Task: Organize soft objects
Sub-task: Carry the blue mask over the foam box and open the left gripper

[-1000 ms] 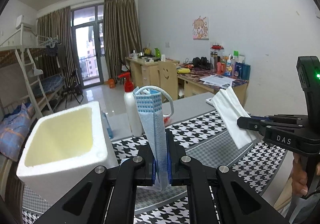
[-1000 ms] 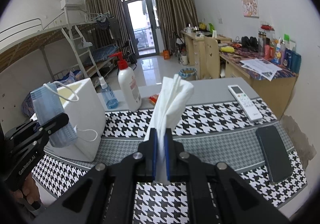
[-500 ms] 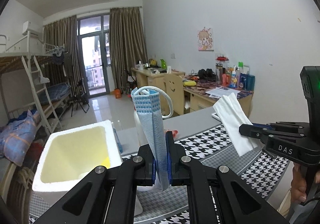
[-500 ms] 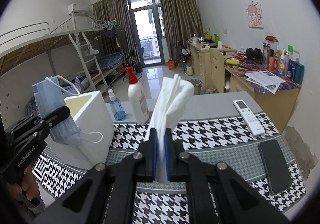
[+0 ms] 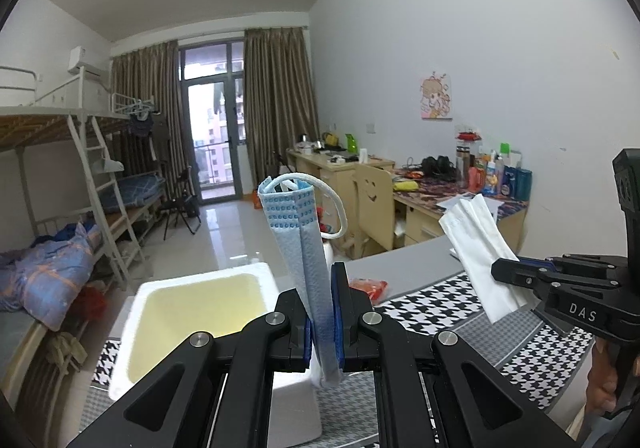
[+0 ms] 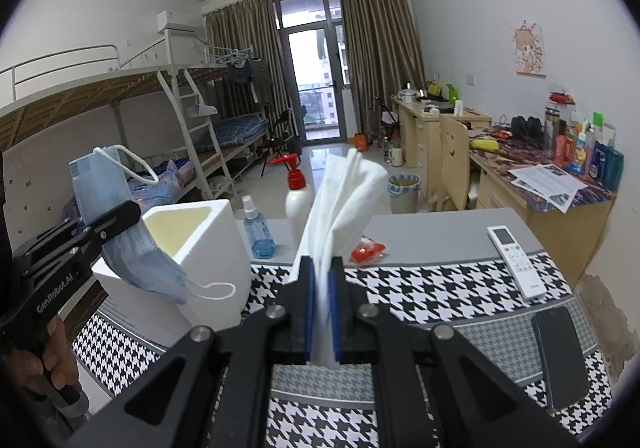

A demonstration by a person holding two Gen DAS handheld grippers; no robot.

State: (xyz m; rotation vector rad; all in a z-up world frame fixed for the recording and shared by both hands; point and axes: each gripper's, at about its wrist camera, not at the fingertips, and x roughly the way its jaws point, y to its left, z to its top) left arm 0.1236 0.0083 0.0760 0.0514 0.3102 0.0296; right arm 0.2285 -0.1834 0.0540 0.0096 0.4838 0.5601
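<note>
Clearly both loads are feather-light and limp: the left hand-held gripper [image 5: 323, 324] pinches a folded blue face mask [image 5: 298, 240] just above the white foam box [image 5: 192, 312], while the right hand-held gripper [image 6: 320, 312] clamps a floppy white tissue [image 6: 340, 200] beside that box, each gripped best low on its fold.

Soft, even daylight enters through the balcony door [image 5: 212, 152], which is overexposed. Fisheye distortion bends the walls; black vignetting fills the corners. Focus is sharp throughout.
</note>
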